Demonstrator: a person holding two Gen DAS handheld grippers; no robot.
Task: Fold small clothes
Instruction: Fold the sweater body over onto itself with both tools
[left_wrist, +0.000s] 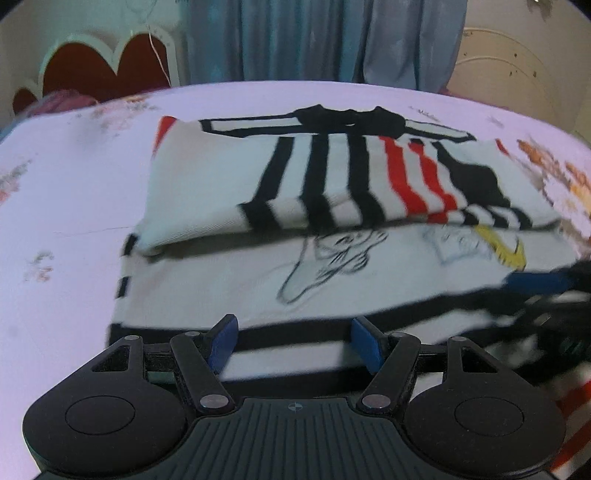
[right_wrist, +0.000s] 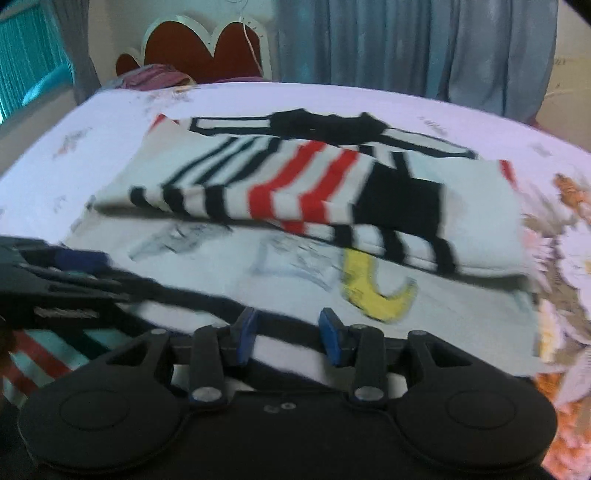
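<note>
Your left gripper (left_wrist: 291, 341) hangs over the near hem of the white knitted garment with black and red stripes (left_wrist: 332, 173), its blue pads well apart and gripping nothing. Your right gripper (right_wrist: 288, 336) stands narrower, its pads likewise parted, with the black hem band lying beneath the gap; no cloth is pinched (motion blur limits certainty). The garment lies on the pale lilac floral bedsheet (left_wrist: 66, 192), its far portion folded over towards you, leaving the printed front panel with a yellow crescent figure (right_wrist: 376, 291) exposed nearer the grippers. Grey-blue curtains (right_wrist: 406, 44) hang behind the bed.
</note>
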